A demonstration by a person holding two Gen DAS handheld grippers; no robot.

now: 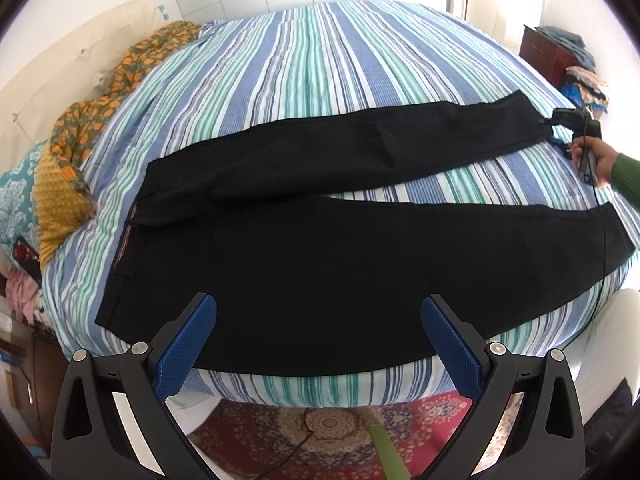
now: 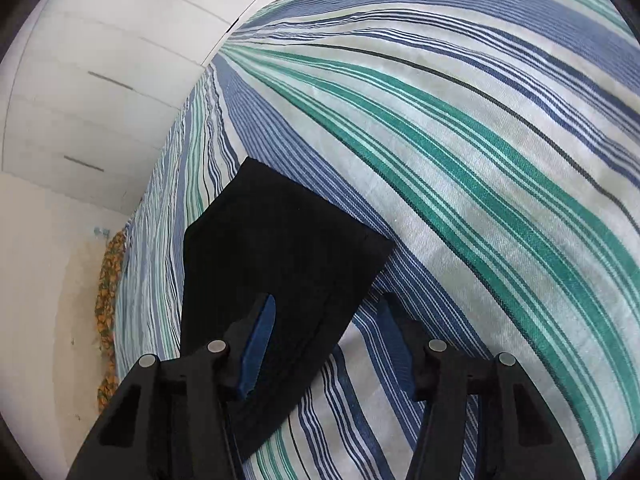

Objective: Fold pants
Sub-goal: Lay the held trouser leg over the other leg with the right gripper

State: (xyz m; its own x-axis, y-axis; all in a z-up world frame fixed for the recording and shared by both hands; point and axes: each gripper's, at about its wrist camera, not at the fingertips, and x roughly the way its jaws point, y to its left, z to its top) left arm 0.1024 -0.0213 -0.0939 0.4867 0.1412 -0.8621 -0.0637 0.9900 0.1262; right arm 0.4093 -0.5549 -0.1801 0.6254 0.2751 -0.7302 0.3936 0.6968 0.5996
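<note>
Over bed (image 1: 320,52), left tongs (image 1: 318,344) spread above pants (image 1: 320,248); right tongs (image 2: 332,344) spread at hem

Black pants (image 1: 320,264) spread flat across striped bedding, waistband at left with a reddish inner lining strip showing, legs splayed apart in a narrow V toward the right, nearer leg reaching the mattress edge, farther leg's hem (image 2: 280,248) lying smooth and square-cut on the stripes.
</note>
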